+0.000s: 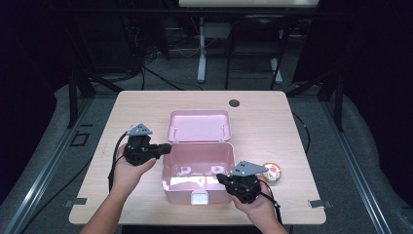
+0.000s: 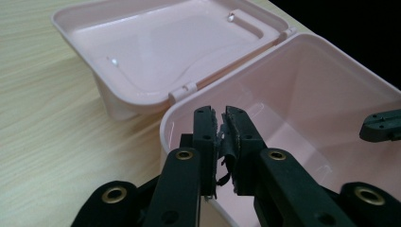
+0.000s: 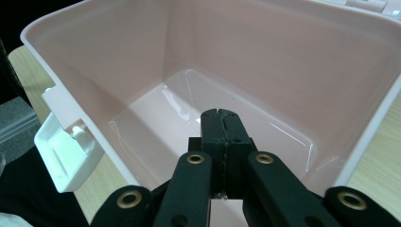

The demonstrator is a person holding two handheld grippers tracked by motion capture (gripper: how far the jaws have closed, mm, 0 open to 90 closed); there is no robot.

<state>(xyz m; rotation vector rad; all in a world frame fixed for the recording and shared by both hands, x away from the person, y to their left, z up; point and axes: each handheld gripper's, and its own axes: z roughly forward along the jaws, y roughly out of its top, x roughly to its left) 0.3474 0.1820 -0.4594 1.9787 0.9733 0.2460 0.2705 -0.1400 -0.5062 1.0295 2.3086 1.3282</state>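
Now pink box (image 1: 197, 168) open between left gripper (image 1: 164, 147), right gripper (image 1: 223, 179).

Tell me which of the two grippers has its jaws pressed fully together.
The right gripper, at the pink box's front right rim: its jaws meet with no gap. The left gripper, at the box's left rim, shows a narrow slit between its jaws.

The left tongs (image 2: 222, 124) are hovering over the pink box's (image 2: 331, 85) near rim, jaws slightly parted with nothing between, its lid (image 2: 165, 42) lying open on the worktop (image 2: 42, 118).
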